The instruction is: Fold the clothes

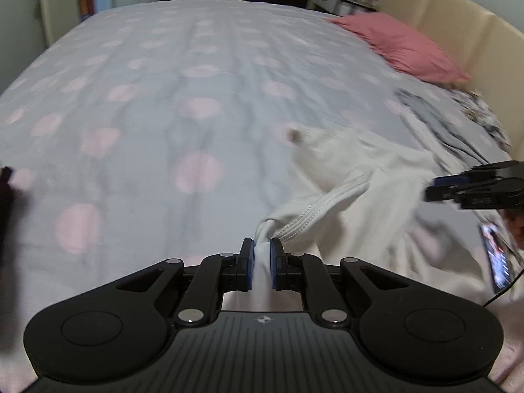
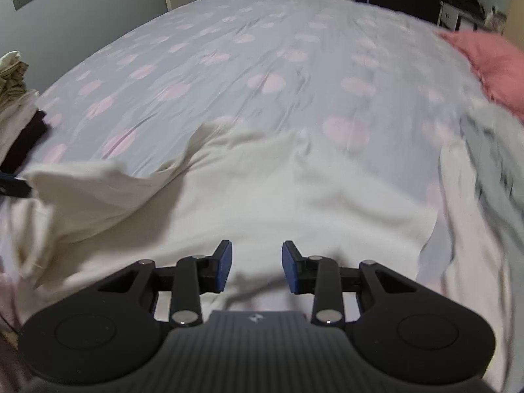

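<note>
Near the bed's (image 1: 163,98) front edge, the left gripper (image 1: 261,262) pinches a ribbed cuff of the cream garment (image 2: 262,190) while the right gripper (image 2: 257,268) hovers over it with jaws apart, best closing on a matching edge to spread it flat.

Bed (image 1: 196,75) in pink-dotted grey cover, cream headboard (image 1: 458,29) (padded), pink pillow (image 1: 399,46)

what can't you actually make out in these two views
- Left wrist view: motion blur smears the small dark spot on the white garment; what it is, unknown.
- Left wrist view: the phone screen is too small and edge-warped to read.
- Right wrist view: the grey garment is blurred, its type unclear.
- Right wrist view: the clothes pile is cut by the left edge.
</note>
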### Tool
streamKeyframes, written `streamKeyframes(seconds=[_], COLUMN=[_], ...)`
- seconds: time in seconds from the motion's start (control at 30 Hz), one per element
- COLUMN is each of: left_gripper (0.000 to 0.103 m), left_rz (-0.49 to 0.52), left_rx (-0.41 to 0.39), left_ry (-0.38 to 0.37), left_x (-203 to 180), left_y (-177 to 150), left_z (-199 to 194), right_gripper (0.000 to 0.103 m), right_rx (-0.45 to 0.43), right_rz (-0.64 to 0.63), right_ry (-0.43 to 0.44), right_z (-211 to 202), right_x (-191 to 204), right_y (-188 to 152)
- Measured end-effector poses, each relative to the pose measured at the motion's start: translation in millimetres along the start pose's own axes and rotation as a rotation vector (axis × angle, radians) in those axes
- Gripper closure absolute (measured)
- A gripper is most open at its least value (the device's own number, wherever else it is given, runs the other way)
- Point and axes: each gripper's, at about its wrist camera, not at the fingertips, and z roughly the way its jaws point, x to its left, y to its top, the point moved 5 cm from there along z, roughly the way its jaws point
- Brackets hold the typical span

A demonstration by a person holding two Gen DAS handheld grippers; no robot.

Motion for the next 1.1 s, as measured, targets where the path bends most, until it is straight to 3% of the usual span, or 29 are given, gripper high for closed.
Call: streamKeyframes(seconds=[0.2,0.4,0.53,0.7,0.77,0.83,0.9,1.1], left_gripper=[0.096,0.096,0.097,0.095,0.086,0.068,0.058,0.056], left_rz=[-0.025,-0.117,-0.174,-0.195,-0.2,-0.205,-0.209,-0.234], left_rx=[0.035,0.074,0.102,0.101,0.094,0.074,0.052,0.05], left_ry=[0.114,0.188,0.217,0.199,0.178,0.168,0.16,0.092], left_x=[44,77,90,94,96,98,100,106], left_y=[9,3,-2,-4,-3,-1,1,4], left_z=[14,35,48,50,50,47,45,57], right_gripper=[0.066,0.066,0.063,0.061,0.061,0.06,0.055,0.052], right_rx=[0.021,0.037,0.002,-0.027,-0.013,0.001,0.027,0.115], right_rz=[-0.034,0.054,0.108,0.007,-0.065,-0.124,-0.162,-0.208], right_ry=[-0.058,-0.094,-0.043,0.038,0.05,0.059,0.065,0.07], right_z=[37,80,97,119,130,139,150,171], right_x=[-31,-69,-70,-36,-20,-6,2,1], right_y=[35,61,84,109,115,118,117,109])
